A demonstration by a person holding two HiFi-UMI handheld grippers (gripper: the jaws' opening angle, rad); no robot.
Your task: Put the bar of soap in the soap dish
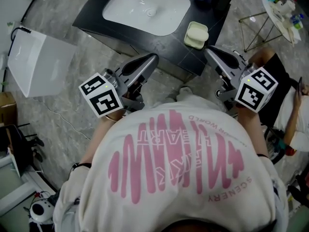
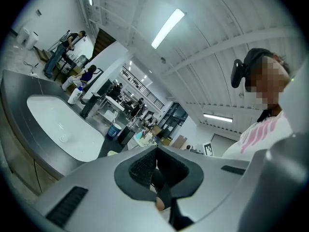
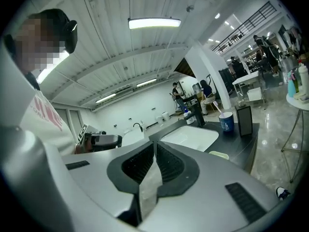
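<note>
Left gripper [image 1: 153, 58]: my jaws are clenched together with nothing between them. Right gripper [image 1: 208, 51]: my jaws are likewise pressed together and empty. Both are off the counter [image 1: 94, 16], on the near side of the sink [image 1: 145, 8], close to my chest. The soap [image 1: 197, 32] lies in the dish [image 1: 192, 43], on the counter just right of the sink, apart from both grippers.

pale green soap dish [image 1: 193, 43], white sink [image 1: 130, 6], black counter [image 1: 91, 17].
</note>
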